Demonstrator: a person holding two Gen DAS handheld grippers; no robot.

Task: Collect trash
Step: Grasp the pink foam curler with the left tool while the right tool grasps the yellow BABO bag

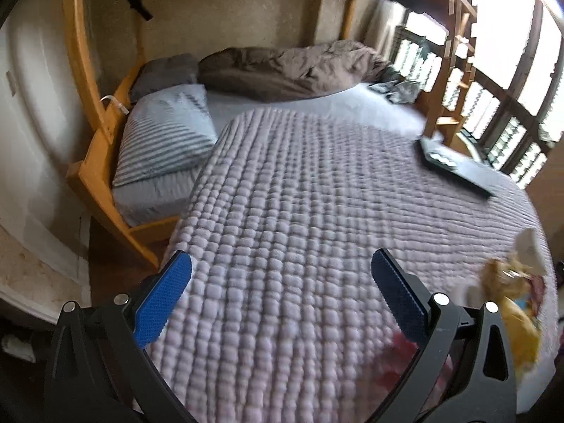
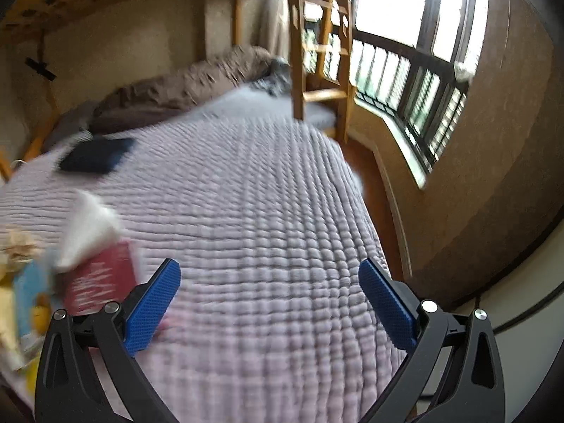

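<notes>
A heap of trash lies on the lilac quilted bedspread point(image 1: 299, 194): a white crumpled paper point(image 2: 88, 229), a red packet point(image 2: 102, 278), a blue and yellow wrapper point(image 2: 28, 296) and a tan crumpled piece point(image 2: 16, 246). In the left wrist view the heap point(image 1: 511, 282) sits at the right edge, just right of my right fingertip. My left gripper point(image 1: 282, 271) is open and empty above the bedspread. My right gripper point(image 2: 269, 278) is open and empty, with the red packet beside its left finger. Both views are blurred.
A dark flat device point(image 1: 454, 167) lies on the bedspread point(image 2: 246, 194), also in the right wrist view point(image 2: 97, 155). A striped pillow point(image 1: 165, 134) and brown duvet point(image 1: 292, 67) lie at the far end. A wooden ladder point(image 2: 320, 53) and windows point(image 2: 423, 70) stand to the right.
</notes>
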